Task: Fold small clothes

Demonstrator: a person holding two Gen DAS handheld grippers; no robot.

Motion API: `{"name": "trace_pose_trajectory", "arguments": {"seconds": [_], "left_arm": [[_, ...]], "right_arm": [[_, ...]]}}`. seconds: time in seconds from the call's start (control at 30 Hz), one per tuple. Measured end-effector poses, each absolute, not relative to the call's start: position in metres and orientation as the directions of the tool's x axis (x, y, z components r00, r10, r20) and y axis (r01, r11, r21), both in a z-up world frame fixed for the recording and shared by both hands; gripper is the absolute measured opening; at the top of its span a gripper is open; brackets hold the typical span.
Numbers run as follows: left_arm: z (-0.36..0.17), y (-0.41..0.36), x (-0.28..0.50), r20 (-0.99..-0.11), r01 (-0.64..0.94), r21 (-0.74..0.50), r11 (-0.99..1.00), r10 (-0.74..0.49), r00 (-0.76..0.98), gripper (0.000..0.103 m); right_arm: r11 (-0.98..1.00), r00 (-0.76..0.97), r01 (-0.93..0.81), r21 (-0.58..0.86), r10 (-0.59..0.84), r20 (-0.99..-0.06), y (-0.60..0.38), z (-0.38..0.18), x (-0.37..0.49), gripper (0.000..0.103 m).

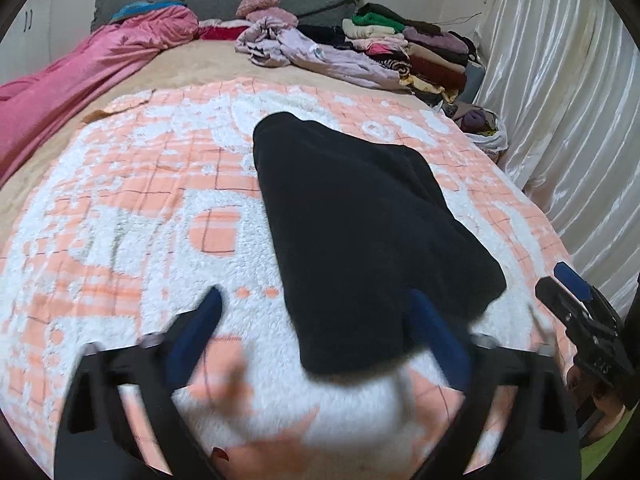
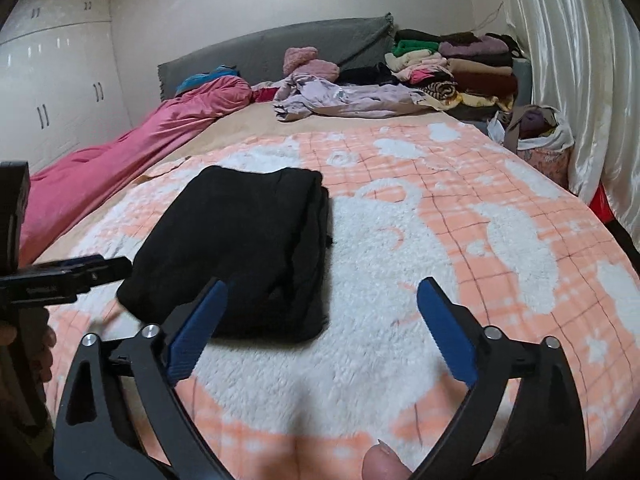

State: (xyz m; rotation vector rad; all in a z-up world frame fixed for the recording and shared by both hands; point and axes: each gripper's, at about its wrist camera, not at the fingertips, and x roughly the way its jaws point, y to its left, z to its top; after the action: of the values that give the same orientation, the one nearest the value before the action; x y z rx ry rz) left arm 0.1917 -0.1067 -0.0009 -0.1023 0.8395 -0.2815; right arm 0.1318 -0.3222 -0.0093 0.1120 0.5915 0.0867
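Note:
A black garment (image 1: 360, 232), folded into a thick oblong, lies on the peach-and-white fleece blanket (image 1: 132, 208). My left gripper (image 1: 316, 312) is open wide at its near end. The cloth's corner lies between the blue fingers (image 1: 204, 316), and the pads do not press on it. The right gripper's blue finger (image 1: 572, 282) shows at the right edge, off the cloth. In the right wrist view the garment (image 2: 248, 240) sits left of centre. My right gripper (image 2: 320, 290) stands open just off its near right corner, holding nothing. The left gripper's fingers (image 2: 84, 268) reach in from the left edge.
A pink quilt (image 2: 132, 144) runs along the bed's left side. Crumpled lilac clothes (image 2: 332, 96) and a stack of folded clothes (image 2: 472, 68) lie by the grey headboard (image 2: 280, 44). A filled bag (image 2: 540, 132) stands by the curtain (image 2: 580, 60). White wardrobes (image 2: 52, 76) line the left wall.

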Motion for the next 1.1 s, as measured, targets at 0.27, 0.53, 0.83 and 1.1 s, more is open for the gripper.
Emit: {"name": "trace_pose_trajectory", "arguments": {"seconds": [0.27, 0.53, 0.83, 1.1], "left_arm": [[-0.004, -0.098, 0.142, -0.711, 0.220, -0.125, 0.967, -0.242, 0.661, 0.098], [-0.022, -0.085, 0.113, -0.731, 0.204, -0.152, 0.967, -0.249, 0.635, 0.099], [-0.025, -0.082, 0.106, -0.737, 0.199, -0.159, 0.967, -0.250, 0.628, 0.099], [-0.021, -0.080, 0.105, -0.740, 0.181, -0.158, 0.971, -0.238, 0.630, 0.099]], "right_arm": [[0.992, 0.793, -0.080, 0.095, 0.121, -0.597, -0.307, -0.021, 0.106, 0.094], [0.994, 0.757, -0.077, 0.075, 0.107, -0.645, -0.297, -0.032, 0.092, 0.094], [0.996, 0.740, -0.058, 0.071, 0.091, -0.666, -0.294, -0.035, 0.082, 0.094], [0.996, 0.733, -0.051, 0.071, 0.086, -0.675, -0.295, -0.036, 0.081, 0.094]]}}
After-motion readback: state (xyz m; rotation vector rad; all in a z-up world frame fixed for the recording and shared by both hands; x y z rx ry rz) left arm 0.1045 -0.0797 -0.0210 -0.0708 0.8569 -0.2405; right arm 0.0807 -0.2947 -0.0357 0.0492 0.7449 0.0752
